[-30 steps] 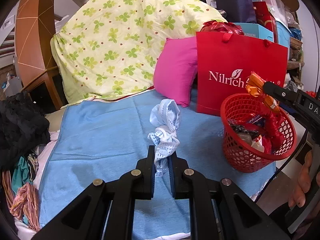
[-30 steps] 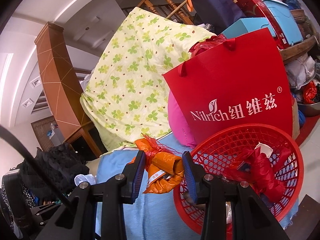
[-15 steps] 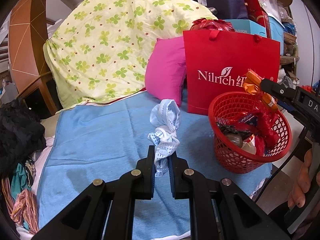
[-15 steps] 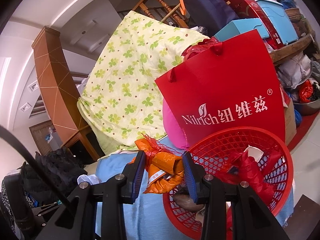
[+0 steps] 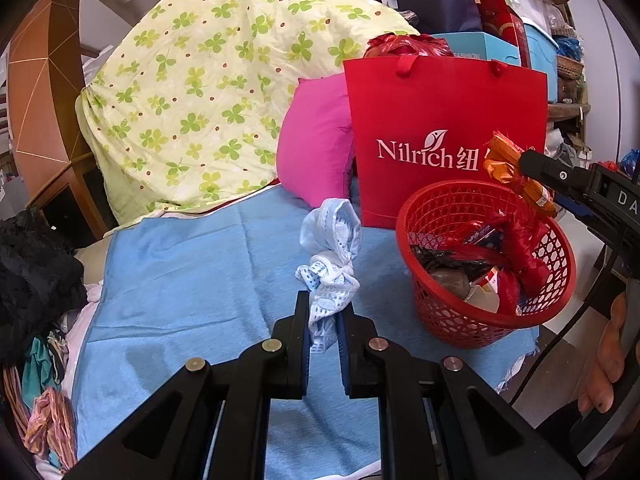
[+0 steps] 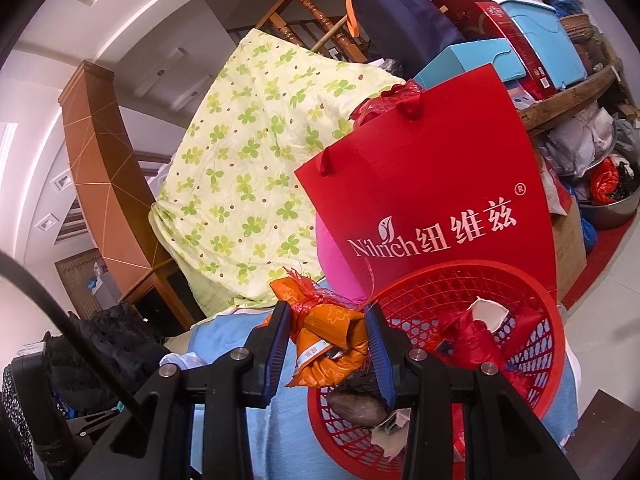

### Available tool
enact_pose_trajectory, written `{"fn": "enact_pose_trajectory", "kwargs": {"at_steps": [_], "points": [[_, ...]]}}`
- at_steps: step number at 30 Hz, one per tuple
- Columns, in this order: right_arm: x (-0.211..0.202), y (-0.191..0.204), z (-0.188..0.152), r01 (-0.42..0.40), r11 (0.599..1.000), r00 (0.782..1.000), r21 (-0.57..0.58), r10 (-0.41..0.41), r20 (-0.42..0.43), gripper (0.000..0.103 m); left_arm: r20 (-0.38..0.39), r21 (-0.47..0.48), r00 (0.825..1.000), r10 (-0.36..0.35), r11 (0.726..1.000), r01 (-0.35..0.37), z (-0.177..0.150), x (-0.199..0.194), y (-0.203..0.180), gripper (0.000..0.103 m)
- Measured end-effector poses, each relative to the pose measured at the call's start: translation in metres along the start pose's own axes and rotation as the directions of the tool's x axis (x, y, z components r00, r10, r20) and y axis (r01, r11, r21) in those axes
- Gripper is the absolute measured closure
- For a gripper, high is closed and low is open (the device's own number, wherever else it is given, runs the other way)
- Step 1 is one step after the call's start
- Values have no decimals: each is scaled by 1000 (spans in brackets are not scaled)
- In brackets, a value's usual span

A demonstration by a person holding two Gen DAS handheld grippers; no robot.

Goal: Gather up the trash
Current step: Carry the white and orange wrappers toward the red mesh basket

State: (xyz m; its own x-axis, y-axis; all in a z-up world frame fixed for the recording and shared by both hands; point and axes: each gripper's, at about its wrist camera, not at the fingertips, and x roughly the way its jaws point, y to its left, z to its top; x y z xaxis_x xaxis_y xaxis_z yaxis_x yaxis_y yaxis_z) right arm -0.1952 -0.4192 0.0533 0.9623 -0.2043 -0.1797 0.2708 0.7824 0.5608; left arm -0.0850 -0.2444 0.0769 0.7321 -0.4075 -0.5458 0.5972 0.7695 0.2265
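— Where's everything from where you're standing?

— My left gripper (image 5: 323, 322) is over the blue towel-like cloth (image 5: 192, 280), with the knotted pale-blue mesh rag (image 5: 330, 252) pinched between its fingers. The red plastic lattice basket (image 5: 460, 320) sits on that cloth to the right.

— And behind it?

— The red paper gift bag (image 5: 444, 120) stands just behind the basket, the pink cushion (image 5: 316, 148) to its left. My right gripper (image 6: 328, 342) has the crumpled orange wrapper (image 6: 332, 336) at the basket's rim.

Wooden stair railing (image 6: 316, 8) behind; orange-brown pillar (image 6: 100, 184); white ceiling (image 6: 132, 4).
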Motion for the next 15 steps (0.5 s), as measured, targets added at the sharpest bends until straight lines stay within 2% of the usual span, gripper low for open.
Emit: {"fn": "enact_pose_trajectory", "kwargs": {"at_steps": [15], "points": [[-9, -20, 5, 32, 999, 999, 14, -32, 7, 62, -10, 34, 1000, -21, 999, 21, 2, 5, -18, 90]]}}
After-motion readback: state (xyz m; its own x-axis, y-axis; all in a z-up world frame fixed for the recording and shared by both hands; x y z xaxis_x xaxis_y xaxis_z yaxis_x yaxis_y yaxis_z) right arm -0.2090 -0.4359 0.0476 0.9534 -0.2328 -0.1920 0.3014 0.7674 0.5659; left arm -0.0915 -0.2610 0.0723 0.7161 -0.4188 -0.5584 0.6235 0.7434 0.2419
